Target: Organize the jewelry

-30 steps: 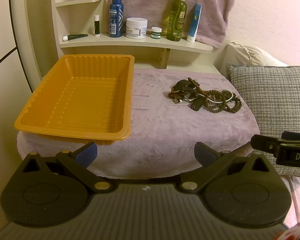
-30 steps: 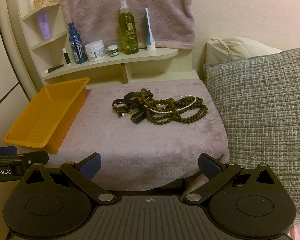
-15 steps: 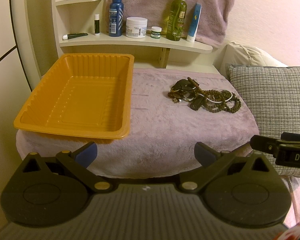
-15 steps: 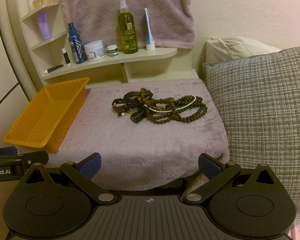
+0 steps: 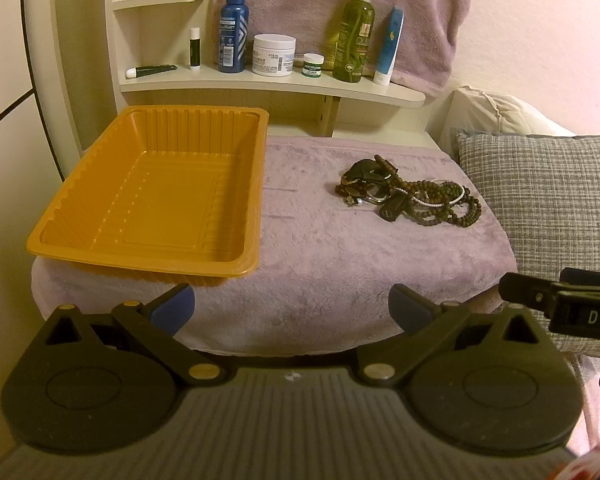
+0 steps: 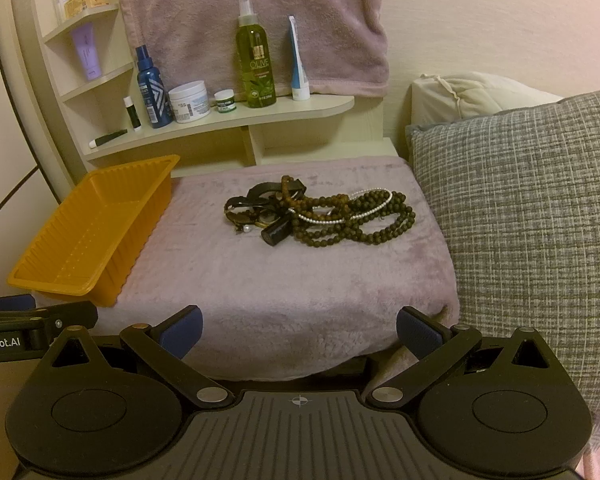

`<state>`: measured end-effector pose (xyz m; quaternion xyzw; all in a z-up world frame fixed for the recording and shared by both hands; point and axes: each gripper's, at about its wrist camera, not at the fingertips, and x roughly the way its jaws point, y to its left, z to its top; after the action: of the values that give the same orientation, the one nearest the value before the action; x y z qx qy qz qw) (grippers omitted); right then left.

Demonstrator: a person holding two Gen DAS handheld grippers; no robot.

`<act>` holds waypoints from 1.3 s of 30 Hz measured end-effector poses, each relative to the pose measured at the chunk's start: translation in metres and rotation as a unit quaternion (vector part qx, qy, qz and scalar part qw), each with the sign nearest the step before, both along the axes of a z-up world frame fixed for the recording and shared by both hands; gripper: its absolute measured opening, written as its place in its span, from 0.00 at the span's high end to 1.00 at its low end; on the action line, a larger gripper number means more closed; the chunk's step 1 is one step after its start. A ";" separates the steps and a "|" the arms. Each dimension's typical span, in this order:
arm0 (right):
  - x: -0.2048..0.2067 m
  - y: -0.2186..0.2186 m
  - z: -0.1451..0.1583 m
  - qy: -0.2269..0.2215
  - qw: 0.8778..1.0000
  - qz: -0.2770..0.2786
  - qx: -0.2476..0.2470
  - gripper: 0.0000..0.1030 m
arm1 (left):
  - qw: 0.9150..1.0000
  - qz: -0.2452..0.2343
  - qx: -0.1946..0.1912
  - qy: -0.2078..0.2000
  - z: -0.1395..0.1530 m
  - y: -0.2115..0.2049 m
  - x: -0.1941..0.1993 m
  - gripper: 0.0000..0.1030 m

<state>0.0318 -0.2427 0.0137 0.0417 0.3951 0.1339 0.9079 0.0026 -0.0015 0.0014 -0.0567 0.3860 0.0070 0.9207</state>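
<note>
A tangled pile of jewelry (image 6: pixel 320 212), dark bead strands, a pearl strand and dark bracelets, lies on the mauve plush cloth (image 6: pixel 284 280); it also shows in the left wrist view (image 5: pixel 408 196). An orange plastic tray (image 5: pixel 156 196) stands empty at the cloth's left; the right wrist view shows it too (image 6: pixel 92 232). My left gripper (image 5: pixel 292 310) is open and empty, low before the cloth's near edge. My right gripper (image 6: pixel 298 330) is open and empty, also at the near edge, well short of the pile.
A cream shelf (image 5: pixel 268 84) behind holds bottles, jars and tubes under a hanging mauve towel (image 6: pixel 252 20). A grey checked pillow (image 6: pixel 532 224) lies to the right, a cream pillow (image 6: pixel 472 92) behind it. Each gripper shows at the other view's edge.
Both views have shifted only slightly; the tray and the jewelry pile have not moved, and both grippers stay open.
</note>
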 end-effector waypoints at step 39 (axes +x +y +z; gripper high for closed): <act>0.020 0.038 -0.020 0.005 0.999 0.036 -0.034 0.01 | 0.906 0.328 -0.214 -0.158 -0.060 0.199 -0.011 0.46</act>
<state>0.0516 -0.2046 -0.0059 -0.0024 0.4052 0.1526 0.9014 -0.0087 0.1979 -0.0584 -0.3759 0.1875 0.2173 0.8811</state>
